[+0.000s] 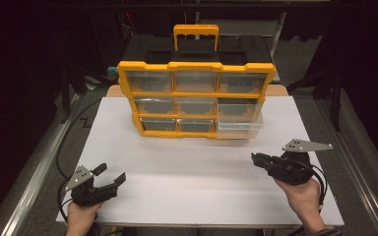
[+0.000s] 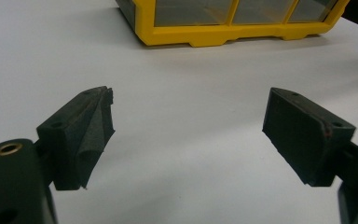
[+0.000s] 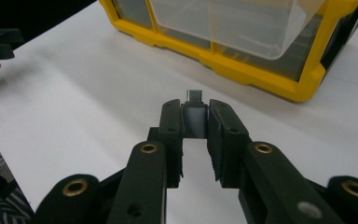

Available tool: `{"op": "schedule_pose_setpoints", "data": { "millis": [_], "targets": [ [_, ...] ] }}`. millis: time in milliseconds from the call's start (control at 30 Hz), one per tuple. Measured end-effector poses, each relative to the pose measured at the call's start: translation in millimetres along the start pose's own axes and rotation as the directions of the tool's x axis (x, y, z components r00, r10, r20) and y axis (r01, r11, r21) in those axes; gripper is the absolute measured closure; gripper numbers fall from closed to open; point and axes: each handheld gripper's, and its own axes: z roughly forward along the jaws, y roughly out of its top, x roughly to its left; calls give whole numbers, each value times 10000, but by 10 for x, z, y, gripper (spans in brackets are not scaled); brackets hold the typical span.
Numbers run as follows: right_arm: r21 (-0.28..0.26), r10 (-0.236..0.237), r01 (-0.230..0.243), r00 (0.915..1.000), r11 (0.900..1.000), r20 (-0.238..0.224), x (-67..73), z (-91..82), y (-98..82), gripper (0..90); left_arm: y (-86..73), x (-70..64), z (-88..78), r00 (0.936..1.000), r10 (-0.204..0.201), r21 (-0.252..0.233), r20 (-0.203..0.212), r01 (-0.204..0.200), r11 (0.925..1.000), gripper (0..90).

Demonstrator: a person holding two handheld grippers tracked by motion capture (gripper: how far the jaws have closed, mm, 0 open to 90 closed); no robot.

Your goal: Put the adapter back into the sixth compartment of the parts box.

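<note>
Grippers at the near edge of the white surface (image 1: 187, 167): left gripper (image 1: 112, 176) spread wide with nothing between its pads; right gripper (image 3: 196, 122) clamped on a small grey adapter (image 3: 195, 119), its metal plug tip protruding, its identity hard to make out. Beyond, yellow organizer (image 1: 197, 98), bottom-right clear drawer (image 1: 238, 129) pulled out; its contents cannot be made out.
</note>
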Motion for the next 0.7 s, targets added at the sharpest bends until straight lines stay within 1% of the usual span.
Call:
{"op": "schedule_pose_setpoints", "data": {
  "millis": [133,233,400,433,500,533,700],
  "targets": [
    [-141,-51,51,10000,9999,-3,11,-31,58,770,0,0,0,10000,-1,-1,1,1,10000,172],
    [-330,-146,145,9999,9993,-35,32,-69,145,770,0,0,0,10000,-2,-1,6,2,10000,171],
    [-484,-242,240,9997,9985,-35,37,-98,220,770,0,0,1,10000,-3,1,8,3,10000,172],
    [-573,-248,245,9997,9981,-38,39,-113,264,770,0,0,1,10000,-3,0,6,3,10000,171],
    [-624,-295,293,9996,9976,-30,38,-117,279,770,0,0,1,10000,-2,5,6,2,10000,171],
    [-706,-304,301,9995,9971,-28,42,-135,319,770,0,0,1,10000,-3,2,5,3,10000,172],
    [-893,-334,329,9994,9955,-35,40,-157,375,770,0,0,1,10000,-2,7,12,2,10000,171]
  ]
}}
